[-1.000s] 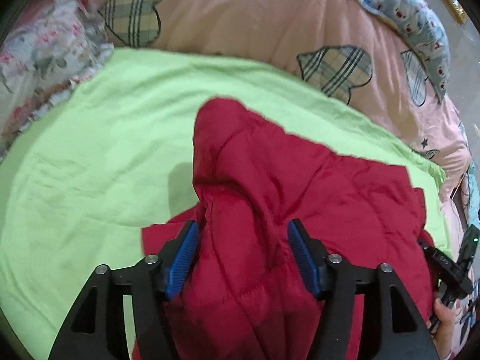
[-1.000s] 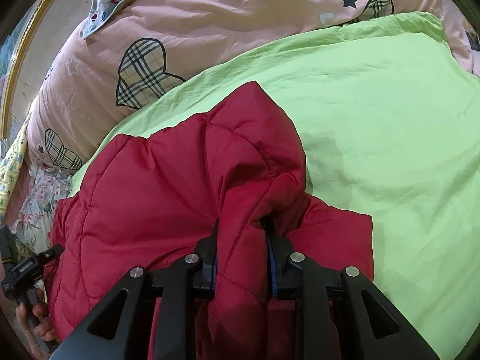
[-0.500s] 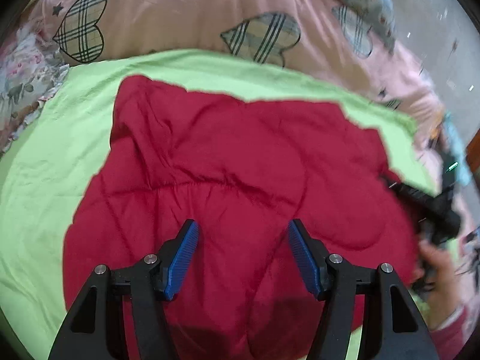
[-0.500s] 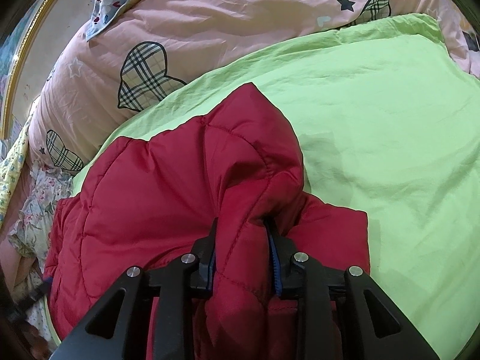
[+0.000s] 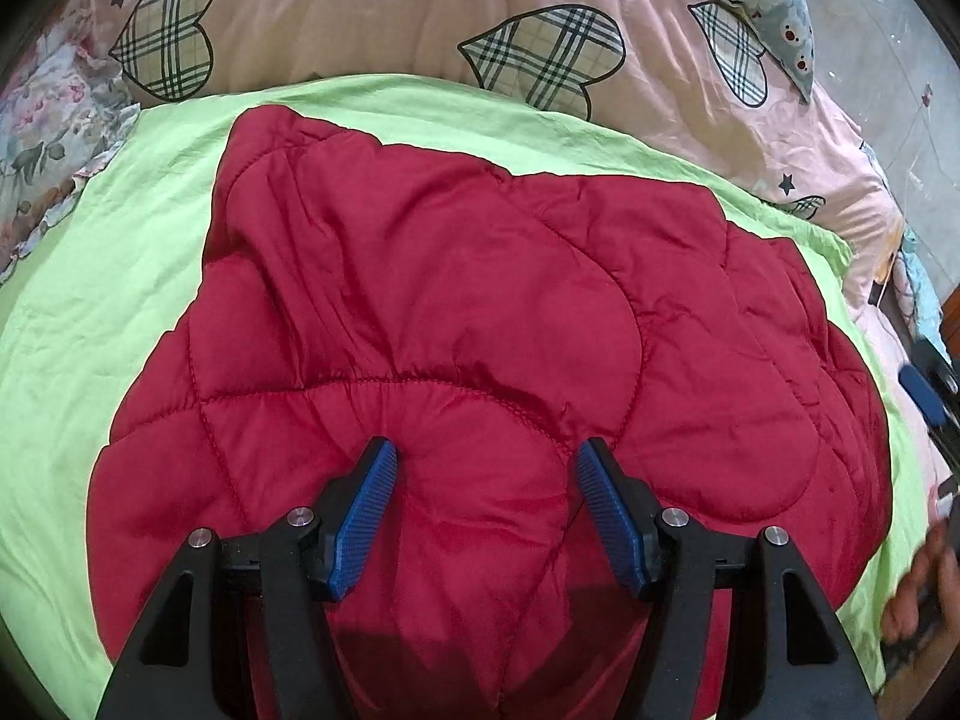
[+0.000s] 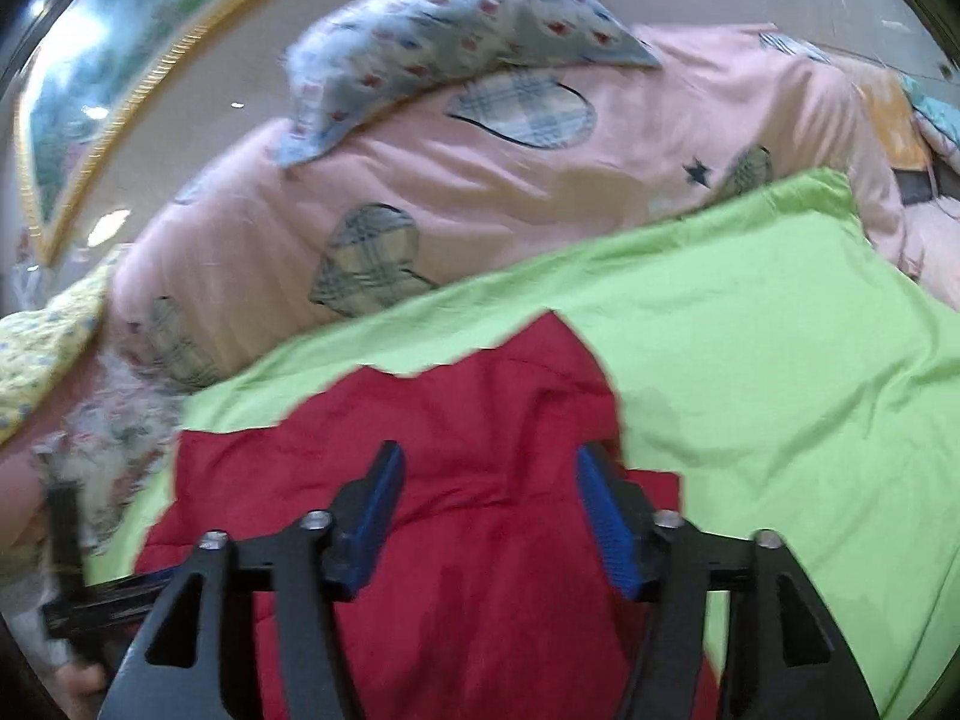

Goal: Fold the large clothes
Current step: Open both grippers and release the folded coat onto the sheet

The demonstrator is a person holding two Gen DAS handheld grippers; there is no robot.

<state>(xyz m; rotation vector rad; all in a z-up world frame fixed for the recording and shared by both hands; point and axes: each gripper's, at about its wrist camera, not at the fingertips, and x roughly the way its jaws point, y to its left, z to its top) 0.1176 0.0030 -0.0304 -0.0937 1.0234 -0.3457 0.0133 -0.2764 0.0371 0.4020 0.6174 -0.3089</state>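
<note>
Right gripper [image 6: 487, 507] released red jacket [image 5: 480, 324]; both grippers' jaws wide, left gripper [image 5: 487, 510] empty.

I was working in a bedroom of a home. Under my cameras lay a bed spread with a lime-green sheet [image 5: 78, 300], and behind it was heaped a pink quilt [image 5: 372, 12] printed with plaid hearts and small stars. A blue patterned pillow [image 6: 456, 30] rested on top of that quilt, and a floral ruffled cloth [image 5: 42, 132] sat at the sheet's left edge. Past the bedding I saw a gilt picture frame [image 6: 120, 102] and pale floor.
</note>
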